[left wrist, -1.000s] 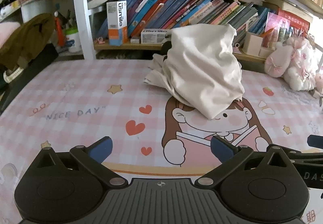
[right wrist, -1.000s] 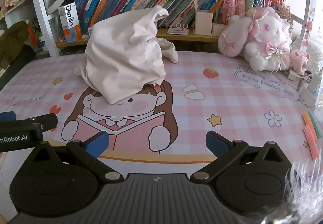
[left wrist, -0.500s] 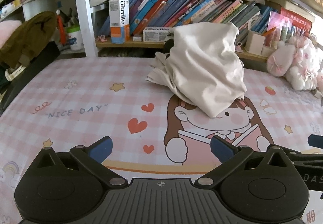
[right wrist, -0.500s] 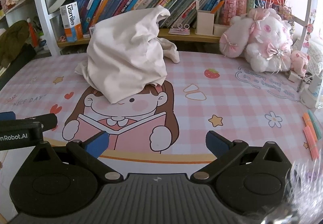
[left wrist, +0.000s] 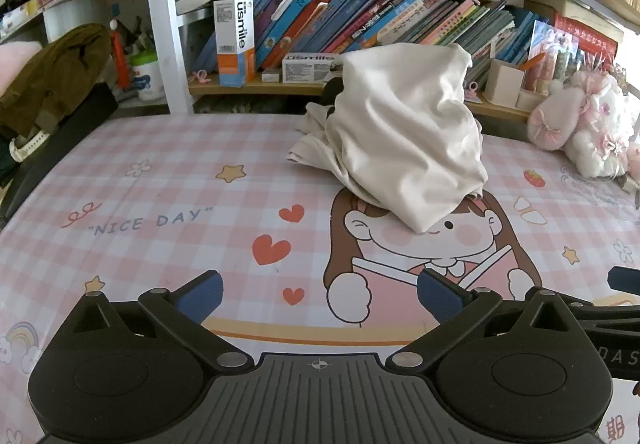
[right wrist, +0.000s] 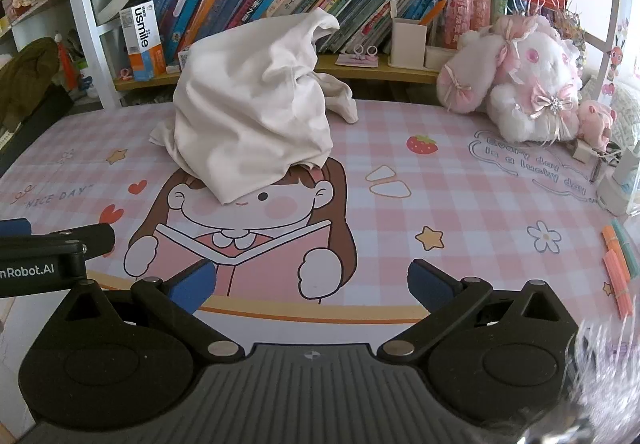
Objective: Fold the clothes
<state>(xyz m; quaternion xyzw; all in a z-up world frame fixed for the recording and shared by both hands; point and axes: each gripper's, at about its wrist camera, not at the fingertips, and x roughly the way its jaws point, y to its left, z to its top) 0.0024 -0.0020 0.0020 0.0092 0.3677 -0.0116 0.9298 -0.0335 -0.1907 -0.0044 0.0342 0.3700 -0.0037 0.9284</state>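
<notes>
A cream-white garment [left wrist: 404, 140] stands in a crumpled heap on the pink checked desk mat [left wrist: 168, 204], over the head of the printed cartoon girl. The right wrist view has the same garment [right wrist: 252, 124] left of centre, its peak leaning against the bookshelf. My left gripper [left wrist: 320, 294] is open near the mat's front edge, well short of the heap, nothing between its blue pads. My right gripper [right wrist: 312, 284] is open too, likewise short of the garment and empty. The left gripper's arm [right wrist: 48, 256] shows at the left edge of the right wrist view.
A bookshelf [left wrist: 360, 16] full of books runs behind the mat. Pink-white plush toys [right wrist: 520, 84] sit at the back right, coloured strips [right wrist: 618, 268] at the right edge. A dark olive garment [left wrist: 52, 76] lies on a black object at far left.
Both cameras have tipped slightly so the scene sits a little lower in frame. The garment has not moved and both grippers stay open.
</notes>
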